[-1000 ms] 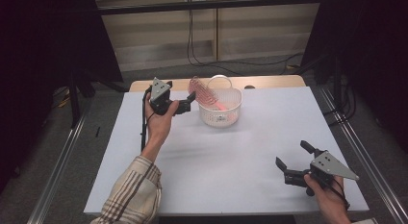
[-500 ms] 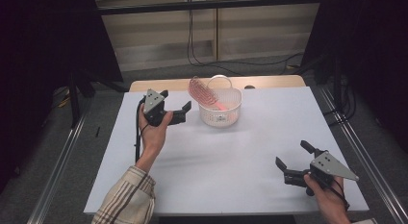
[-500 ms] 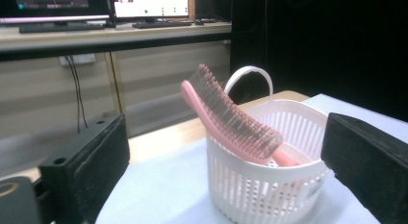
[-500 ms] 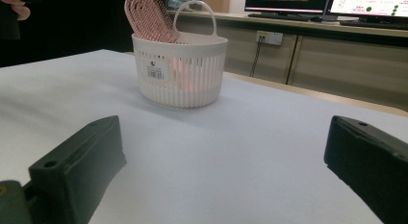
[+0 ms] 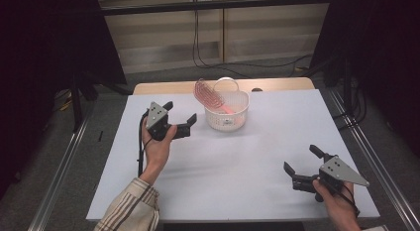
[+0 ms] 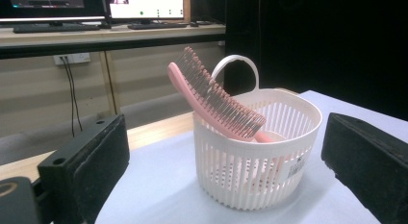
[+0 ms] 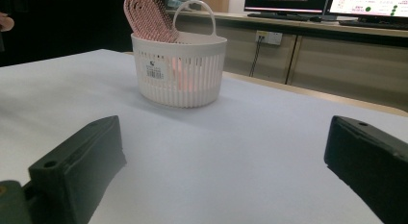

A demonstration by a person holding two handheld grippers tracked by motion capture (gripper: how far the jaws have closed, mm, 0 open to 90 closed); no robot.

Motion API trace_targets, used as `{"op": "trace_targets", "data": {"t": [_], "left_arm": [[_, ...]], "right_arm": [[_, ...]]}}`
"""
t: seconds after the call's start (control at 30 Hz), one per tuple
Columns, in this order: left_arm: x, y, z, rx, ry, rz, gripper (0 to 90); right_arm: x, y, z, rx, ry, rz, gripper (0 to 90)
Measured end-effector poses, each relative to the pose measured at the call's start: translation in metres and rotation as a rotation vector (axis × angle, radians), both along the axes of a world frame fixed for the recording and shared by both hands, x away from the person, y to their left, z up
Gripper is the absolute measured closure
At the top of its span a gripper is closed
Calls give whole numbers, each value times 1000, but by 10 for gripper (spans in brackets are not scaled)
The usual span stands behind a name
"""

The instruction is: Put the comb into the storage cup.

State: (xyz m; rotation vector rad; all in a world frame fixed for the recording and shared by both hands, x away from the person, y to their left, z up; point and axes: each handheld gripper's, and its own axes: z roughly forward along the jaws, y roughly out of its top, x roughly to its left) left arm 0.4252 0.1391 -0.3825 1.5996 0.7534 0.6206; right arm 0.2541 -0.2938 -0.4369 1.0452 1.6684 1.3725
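Note:
A white slotted basket with a loop handle stands on the far middle of the white table. A pink hairbrush leans in it, head sticking up over the rim. My left gripper hovers open just left of the basket, jaws empty and pointed at it. In the left gripper view the basket and brush sit between the spread jaws of that gripper, a short way off. My right gripper rests open near the front right, facing the distant basket and brush.
A wooden strip borders the table's far edge, with cables hanging down the wall behind. Metal rails run along both sides of the table. Monitors and a keyboard sit on a bench beyond.
My left gripper has drawn back from the basket, leftward and toward the person. The hairbrush stays in the basket. The right gripper has not moved.

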Motion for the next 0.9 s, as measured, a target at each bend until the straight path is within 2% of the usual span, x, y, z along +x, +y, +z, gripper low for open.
{"op": "trace_targets", "data": {"t": [0.13,0.3,0.37,0.53,0.73,0.8,0.9], "left_arm": [[-6,2,-4,9,6,-14,28],[-16,6,-11,19,-5,-26,29],[-19,8,-13,22,-13,-22,29],[-24,14,-19,14,15,-18,29],[-32,20,-22,0,4,-5,29],[-35,22,-23,17,3,8,29],[-40,27,-23,4,3,25,29]], "right_arm": [[0,0,0,2,-1,-2,0],[-1,0,1,4,-2,-2,0],[-1,-1,1,3,-4,-2,0],[-1,-1,1,7,-4,-6,1],[-2,-1,1,7,-4,-6,0],[-1,-1,1,9,-5,-9,1],[-1,-1,1,6,-5,-9,1]]}}
